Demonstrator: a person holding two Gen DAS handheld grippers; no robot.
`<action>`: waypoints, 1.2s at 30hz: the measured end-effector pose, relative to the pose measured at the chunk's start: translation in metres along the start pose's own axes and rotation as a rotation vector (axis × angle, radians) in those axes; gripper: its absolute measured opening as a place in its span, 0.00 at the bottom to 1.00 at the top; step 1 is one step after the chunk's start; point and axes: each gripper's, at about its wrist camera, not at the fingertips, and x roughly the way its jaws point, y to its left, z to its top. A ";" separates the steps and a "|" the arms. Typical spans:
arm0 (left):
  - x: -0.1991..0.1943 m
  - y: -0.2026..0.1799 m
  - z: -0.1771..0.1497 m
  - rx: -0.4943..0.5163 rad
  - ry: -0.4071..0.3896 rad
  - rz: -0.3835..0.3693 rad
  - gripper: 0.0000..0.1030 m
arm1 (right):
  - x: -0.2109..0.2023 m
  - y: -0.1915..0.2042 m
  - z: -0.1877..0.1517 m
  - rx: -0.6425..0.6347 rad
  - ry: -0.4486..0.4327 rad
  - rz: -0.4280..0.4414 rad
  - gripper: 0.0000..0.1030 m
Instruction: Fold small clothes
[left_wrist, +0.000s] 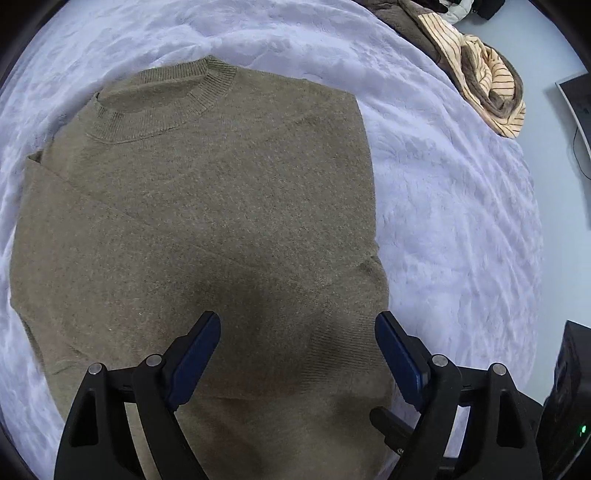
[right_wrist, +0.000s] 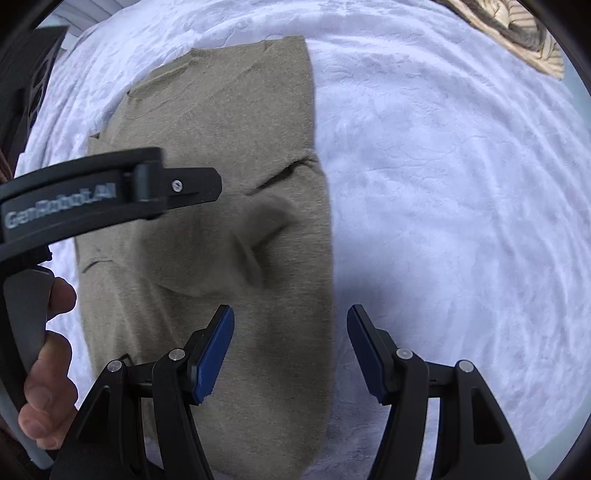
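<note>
Hovering over olive sweater (left_wrist: 207, 206) lying flat on white blanket (left_wrist: 461, 221), sleeves already folded in; left tongs (left_wrist: 297, 332), right tongs (right_wrist: 290, 325) both spread, empty. Soft, limp knit (light): pinch hem corners.

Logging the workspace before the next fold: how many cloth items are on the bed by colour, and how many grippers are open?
Olive-green sweater: 1, laid flat, sleeves folded in.
Cream and brown striped garment: 1, bunched at the far edge.
White fuzzy blanket: 1, under both.
Open grippers: 2, the left gripper and the right gripper, both empty.
Total: 3 cloth items, 2 grippers.
</note>
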 end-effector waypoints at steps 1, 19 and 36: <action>-0.002 0.005 -0.001 0.001 -0.003 0.005 0.83 | 0.001 -0.003 0.001 0.017 -0.001 0.033 0.65; 0.023 0.054 -0.031 -0.014 0.092 0.143 0.83 | 0.060 -0.023 0.023 0.116 0.031 0.150 0.48; 0.009 0.105 -0.029 -0.074 0.061 0.178 0.83 | 0.024 0.013 0.049 -0.291 -0.194 -0.115 0.06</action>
